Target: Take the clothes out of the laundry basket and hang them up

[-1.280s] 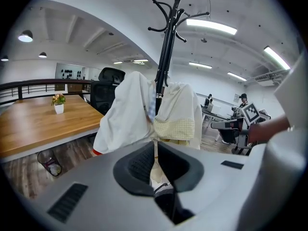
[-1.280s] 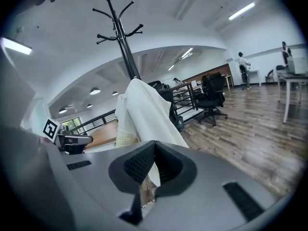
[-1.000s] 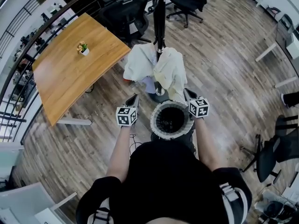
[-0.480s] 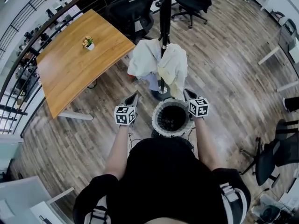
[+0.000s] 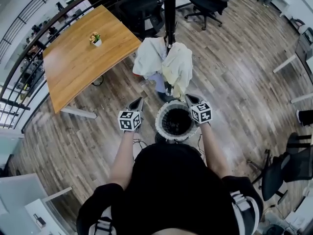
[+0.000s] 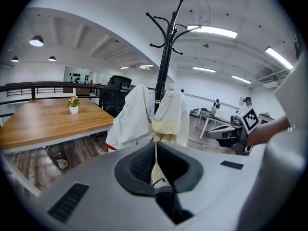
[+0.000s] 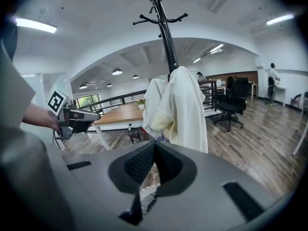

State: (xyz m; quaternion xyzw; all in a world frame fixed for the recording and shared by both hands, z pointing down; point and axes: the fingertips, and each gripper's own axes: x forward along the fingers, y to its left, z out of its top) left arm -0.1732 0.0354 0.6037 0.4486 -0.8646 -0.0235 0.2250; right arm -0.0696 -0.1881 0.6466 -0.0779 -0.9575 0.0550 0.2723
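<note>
Both tools are pressed together, pinching nothing: the left tool [image 5: 137, 103] sits left of the laundry basket [image 5: 159, 125] at frame centre, and the right tool [image 5: 189, 99] is at its upper-right rim. A white garment [image 5: 149, 58] and a cream garment [image 5: 179, 67] hang on the coat stand [image 5: 169, 9] just above. The basket's inside looks dark, so it is probably best to spread one tool and look inside before reaching in.

2 pale garments [image 5: 178, 67] hang on the black coat rack [image 5: 169, 13], just beyond the round laundry basket [image 5: 160, 127].
</note>
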